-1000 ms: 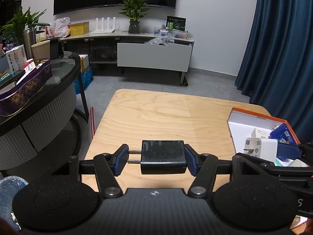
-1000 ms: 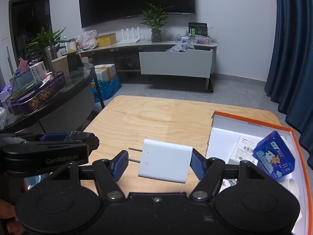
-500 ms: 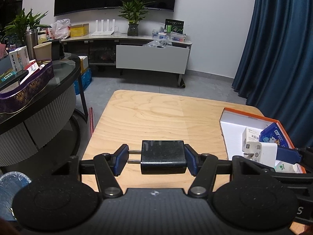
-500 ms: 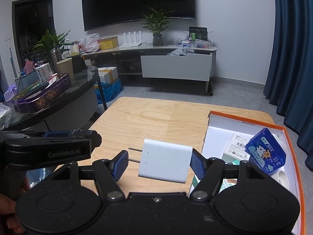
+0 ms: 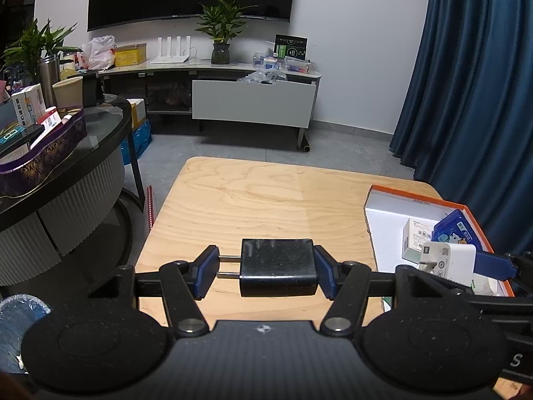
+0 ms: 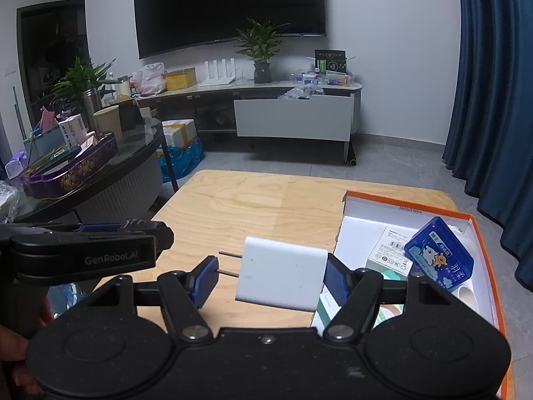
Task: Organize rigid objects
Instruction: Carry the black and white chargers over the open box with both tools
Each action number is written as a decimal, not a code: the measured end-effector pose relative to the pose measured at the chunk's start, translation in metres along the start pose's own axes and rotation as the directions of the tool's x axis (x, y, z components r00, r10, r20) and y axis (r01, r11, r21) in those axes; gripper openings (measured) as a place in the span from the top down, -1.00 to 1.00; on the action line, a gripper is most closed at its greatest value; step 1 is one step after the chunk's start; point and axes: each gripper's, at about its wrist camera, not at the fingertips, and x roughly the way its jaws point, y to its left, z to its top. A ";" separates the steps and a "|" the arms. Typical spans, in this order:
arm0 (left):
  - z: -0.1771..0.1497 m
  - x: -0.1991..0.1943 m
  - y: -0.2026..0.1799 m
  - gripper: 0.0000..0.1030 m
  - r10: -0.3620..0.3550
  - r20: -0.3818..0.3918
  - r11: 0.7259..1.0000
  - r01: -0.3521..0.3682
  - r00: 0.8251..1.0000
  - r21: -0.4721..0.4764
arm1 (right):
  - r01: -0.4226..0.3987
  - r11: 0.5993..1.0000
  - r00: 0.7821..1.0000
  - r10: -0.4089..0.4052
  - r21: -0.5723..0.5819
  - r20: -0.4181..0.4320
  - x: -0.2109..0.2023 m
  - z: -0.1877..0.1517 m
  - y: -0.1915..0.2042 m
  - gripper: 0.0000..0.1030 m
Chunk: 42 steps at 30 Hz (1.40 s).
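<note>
My left gripper [image 5: 266, 271] is shut on a black plug adapter [image 5: 277, 266], prongs pointing left, held above the near edge of the wooden table [image 5: 266, 200]. My right gripper [image 6: 269, 278] is shut on a white plug adapter [image 6: 281, 276], prongs pointing left, beside the orange-rimmed white box [image 6: 366, 213]. The white adapter also shows in the left wrist view [image 5: 448, 261], over the box [image 5: 386, 215]. The box holds a blue packet [image 6: 439, 258] and white cartons [image 6: 391, 255].
A round dark glass table [image 5: 66, 153] with a purple tray and boxes stands to the left. A TV cabinet [image 5: 253, 106] stands against the far wall. Blue curtains [image 5: 473, 100] hang at the right. The left gripper body [image 6: 86, 256] shows in the right wrist view.
Both grippers have drawn back and up slightly with their adapters still held. The white adapter now sits further over the box in the left wrist view.
</note>
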 end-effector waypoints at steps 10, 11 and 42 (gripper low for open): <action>0.002 -0.001 -0.007 -0.19 -0.013 0.003 1.000 0.013 1.000 0.009 | 0.007 1.000 1.000 -0.007 0.014 0.014 -0.005 0.002 -0.006 -0.58; 0.002 -0.001 -0.007 -0.19 -0.014 0.004 1.000 0.014 1.000 0.010 | 0.008 1.000 1.000 -0.008 0.016 0.014 -0.006 0.003 -0.006 -0.58; 0.007 0.002 -0.033 -0.19 -0.076 -0.008 0.996 0.076 0.997 0.051 | 0.062 0.996 0.997 -0.064 0.065 0.034 -0.018 0.005 -0.038 -0.58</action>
